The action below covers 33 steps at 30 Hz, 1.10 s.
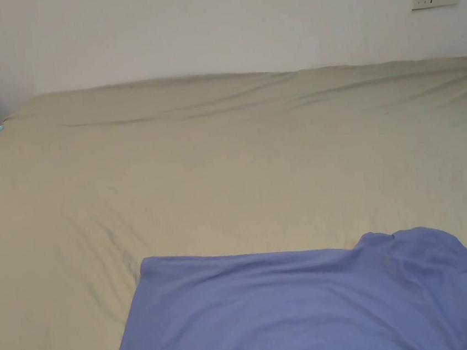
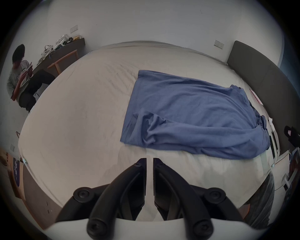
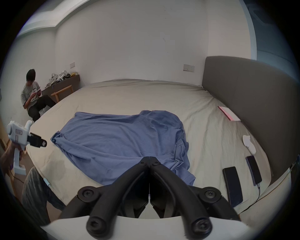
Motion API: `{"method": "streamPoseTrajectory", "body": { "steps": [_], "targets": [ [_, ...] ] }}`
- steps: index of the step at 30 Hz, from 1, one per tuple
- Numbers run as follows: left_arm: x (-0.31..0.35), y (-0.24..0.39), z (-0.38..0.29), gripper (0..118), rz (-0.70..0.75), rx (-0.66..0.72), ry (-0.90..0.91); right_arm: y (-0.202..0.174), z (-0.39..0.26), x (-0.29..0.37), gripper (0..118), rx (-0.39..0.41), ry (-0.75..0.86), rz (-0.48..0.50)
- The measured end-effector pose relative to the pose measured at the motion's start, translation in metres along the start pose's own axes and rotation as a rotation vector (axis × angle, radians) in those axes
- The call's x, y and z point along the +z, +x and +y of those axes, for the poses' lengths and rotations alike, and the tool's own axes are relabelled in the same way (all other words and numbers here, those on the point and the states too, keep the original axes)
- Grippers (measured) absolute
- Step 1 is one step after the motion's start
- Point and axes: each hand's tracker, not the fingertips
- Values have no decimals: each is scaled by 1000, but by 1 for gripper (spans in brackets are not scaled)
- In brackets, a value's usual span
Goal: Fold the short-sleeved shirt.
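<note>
The blue short-sleeved shirt lay rumpled on the bed, near the front edge and a bit toward the headboard side, its near hem bunched up. The left gripper hovered just off that front edge with its jaws slightly apart, nothing between them. The right gripper hung over the shirt's near edge, jaws pressed together, gripping nothing. Two phones sat by the headboard corner, and a person was sitting past the far side of the bed
</note>
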Motion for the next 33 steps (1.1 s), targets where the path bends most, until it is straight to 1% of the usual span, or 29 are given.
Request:
{"method": "streamPoseTrajectory", "body": {
  "steps": [1,2,3,5,7,9,10,11,12,13,14,15,16,17,18,20,21,22,24,25,27,28,29,30,31,32,33],
  "targets": [
    [-8,-2,4,95,5,3,5,-2,2,1,1,7,3,2],
    [-17,-5,9,113,12,10,4,-3,4,2,1,8,4,5],
    [-25,-4,15,117,20,11,-62,-3,6,2,1,8,4,7],
    [-43,-8,20,117,1,8,-111,-2,7,4,1,4,4,7],
    [-55,-7,22,117,-5,6,-97,0,8,4,1,3,0,0],
    [-72,-6,27,117,12,-3,-130,6,7,4,2,2,-8,-12],
    [-80,-6,28,115,15,0,-142,8,5,3,2,6,-15,-20],
    [-87,-5,27,106,2,19,-153,10,3,1,3,11,-30,-34],
    [-91,-4,27,94,-5,48,-171,12,1,-1,6,15,-49,-50],
    [-88,-2,26,75,16,61,-128,14,-1,-2,13,17,-66,-59],
    [-80,0,23,59,-2,67,-79,17,-4,-4,19,18,-91,-69],
    [-74,1,23,45,3,49,-61,21,-7,-8,29,21,-120,-81],
    [-69,1,23,21,8,17,-61,25,-11,-12,46,22,-156,-88],
    [-65,0,23,13,-31,-5,-58,29,-15,-18,50,26,-201,-98],
    [-62,2,24,13,-33,-3,-58,33,-18,-26,50,33,-248,-99],
    [-58,-1,28,13,51,-83,-47,38,-25,-44,52,47,-341,-84],
    [-55,-3,29,13,-16,-63,-25,39,-28,-52,52,44,-378,-91],
    [-53,0,30,13,-34,-2,-37,40,-31,-59,58,32,-387,-82],
    [-50,-4,35,13,-59,47,-21,43,-37,-75,76,-5,-390,-58],
    [-48,-5,36,13,-77,73,-18,44,-39,-84,81,-26,-405,-52],
    [-44,-7,39,13,-89,85,-21,44,-43,-110,81,-58,-478,-38],
    [-44,-7,40,13,-88,81,-21,43,-45,-123,82,-64,-503,-53],
    [-46,-6,41,13,-81,62,-30,40,-49,-136,81,-61,-516,-71],
    [-47,-5,41,13,-74,47,-39,36,-52,-146,69,-44,-527,-83],
    [-43,-1,41,13,-72,43,-44,34,-52,-147,40,-41,-513,-78],
    [-41,-1,40,13,-70,37,-54,35,-47,-140,15,-42,-444,-83],
    [-40,-2,39,13,-68,32,-57,35,-44,-137,13,-49,-464,-42]
  ]
}}
